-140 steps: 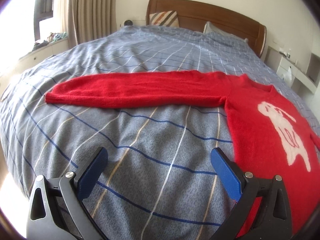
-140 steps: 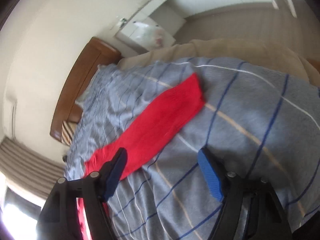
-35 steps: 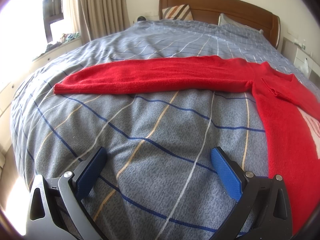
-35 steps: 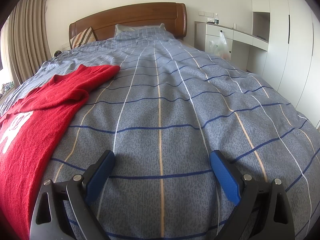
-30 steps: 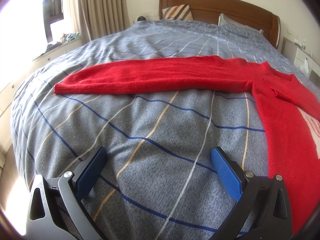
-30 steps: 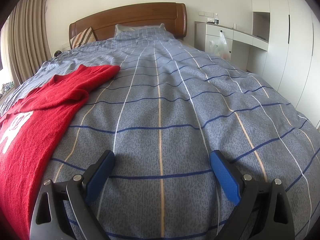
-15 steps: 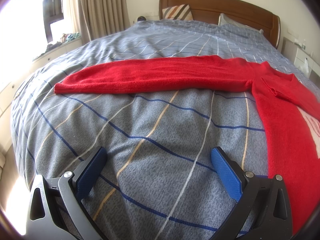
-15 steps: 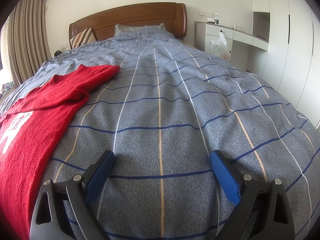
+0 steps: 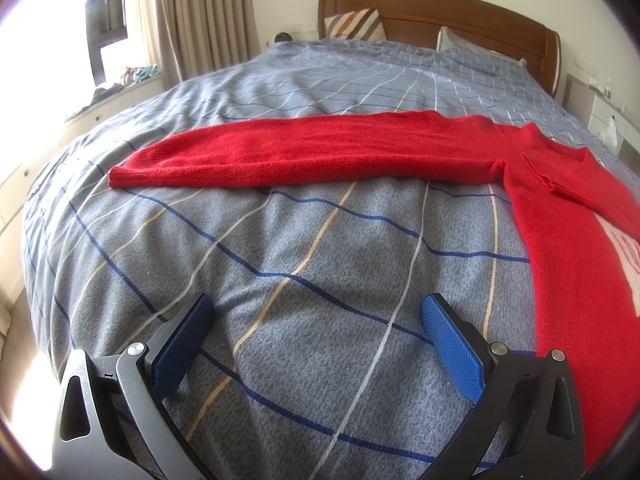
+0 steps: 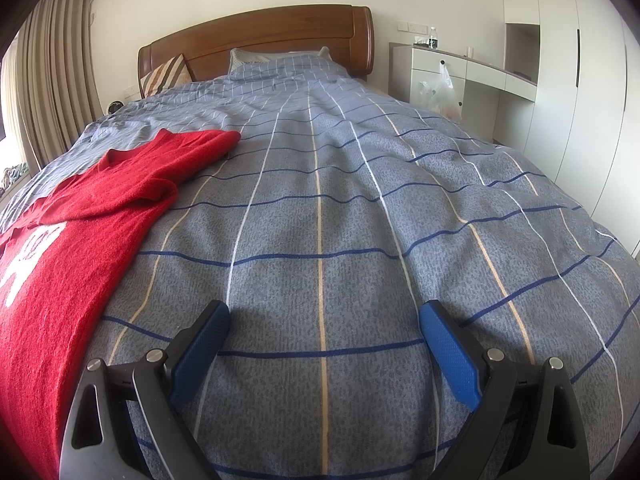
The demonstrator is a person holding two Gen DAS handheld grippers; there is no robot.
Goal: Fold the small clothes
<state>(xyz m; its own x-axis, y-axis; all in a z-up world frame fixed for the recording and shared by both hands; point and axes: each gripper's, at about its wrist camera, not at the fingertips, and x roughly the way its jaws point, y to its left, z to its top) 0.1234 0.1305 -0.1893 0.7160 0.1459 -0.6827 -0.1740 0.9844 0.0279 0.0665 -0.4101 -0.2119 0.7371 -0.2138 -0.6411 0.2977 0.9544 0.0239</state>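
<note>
A red knit sweater with a white animal picture lies flat on the bed. Its left sleeve stretches straight out to the left across the cover. Its right sleeve is folded over the chest. My left gripper is open and empty, low over the bare cover in front of the outstretched sleeve, left of the sweater's body. My right gripper is open and empty over the bare cover, to the right of the sweater.
The bed has a blue-grey checked cover, pillows and a wooden headboard. Curtains and a bright window sill are on the left. A white desk with a plastic bag and wardrobes stand on the right.
Nothing has moved in the last second. Compared with 4.7 s ago, the right sleeve now lies folded over the chest and both grippers sit in different spots, open.
</note>
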